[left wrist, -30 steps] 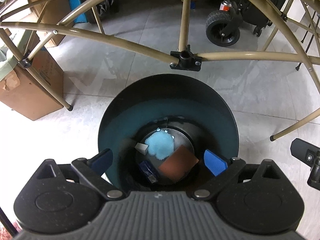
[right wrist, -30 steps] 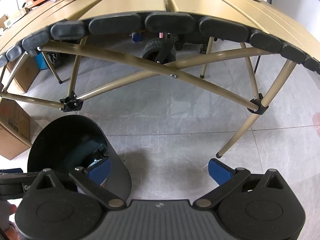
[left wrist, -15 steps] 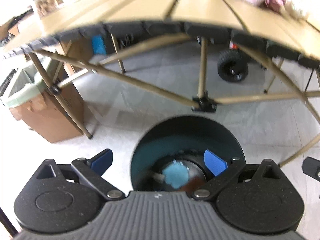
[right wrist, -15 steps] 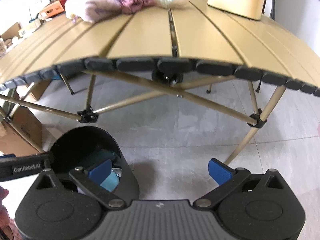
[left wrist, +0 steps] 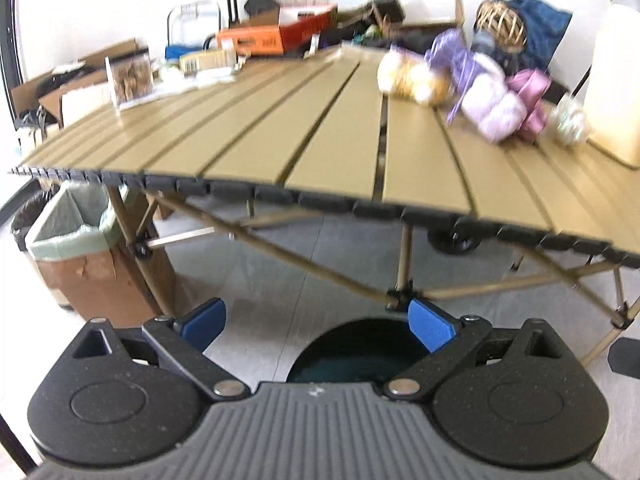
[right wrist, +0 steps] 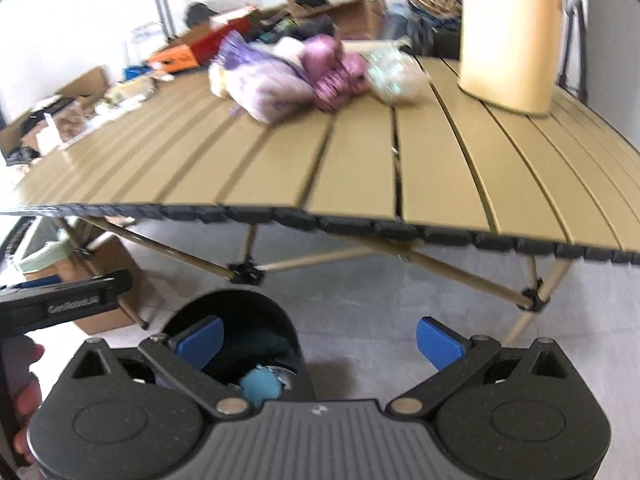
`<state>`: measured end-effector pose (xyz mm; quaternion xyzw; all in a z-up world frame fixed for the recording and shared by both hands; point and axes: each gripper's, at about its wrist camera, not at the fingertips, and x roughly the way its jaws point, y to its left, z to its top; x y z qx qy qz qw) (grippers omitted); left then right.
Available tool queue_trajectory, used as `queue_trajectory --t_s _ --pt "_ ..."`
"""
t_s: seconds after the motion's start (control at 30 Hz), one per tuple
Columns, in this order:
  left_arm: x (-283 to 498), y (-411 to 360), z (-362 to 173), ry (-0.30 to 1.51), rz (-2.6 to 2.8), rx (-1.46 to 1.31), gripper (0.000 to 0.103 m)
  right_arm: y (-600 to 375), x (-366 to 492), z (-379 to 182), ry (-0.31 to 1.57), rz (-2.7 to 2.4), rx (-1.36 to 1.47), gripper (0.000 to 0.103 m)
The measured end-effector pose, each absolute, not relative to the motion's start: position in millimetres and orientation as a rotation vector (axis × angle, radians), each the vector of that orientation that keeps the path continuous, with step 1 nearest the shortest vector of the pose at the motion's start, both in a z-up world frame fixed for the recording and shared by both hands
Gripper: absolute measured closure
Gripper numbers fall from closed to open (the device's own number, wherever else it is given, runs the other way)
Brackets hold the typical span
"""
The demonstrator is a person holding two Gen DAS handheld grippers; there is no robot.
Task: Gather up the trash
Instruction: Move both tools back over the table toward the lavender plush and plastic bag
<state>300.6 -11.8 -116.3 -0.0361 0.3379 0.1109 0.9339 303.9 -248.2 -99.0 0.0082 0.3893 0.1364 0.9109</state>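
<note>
Slatted table [left wrist: 340, 128] ahead | left tool [left wrist: 316, 324] wide, empty | right tool [right wrist: 320, 340] wide, empty

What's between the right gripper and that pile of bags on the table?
In the right wrist view, between the right gripper and the bags lie grey floor, the table's black-capped edge, then bare slats. Nothing else.

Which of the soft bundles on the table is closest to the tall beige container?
The pale clear-wrapped bundle; it lies beside the container, with the pink and lilac ones farther left.
</note>
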Motion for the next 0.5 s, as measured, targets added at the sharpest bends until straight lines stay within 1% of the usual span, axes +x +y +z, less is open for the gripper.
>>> queue_trajectory --t_s 0.27,0.5 --pt "291 -24 -86 0.504 0.179 -0.061 0.0 -265 305 -63 0.663 0.312 0.087 0.0" --pt "308 -40 -65 0.415 0.099 -0.082 0.0 -288 325 -51 0.535 0.294 0.196 0.0"
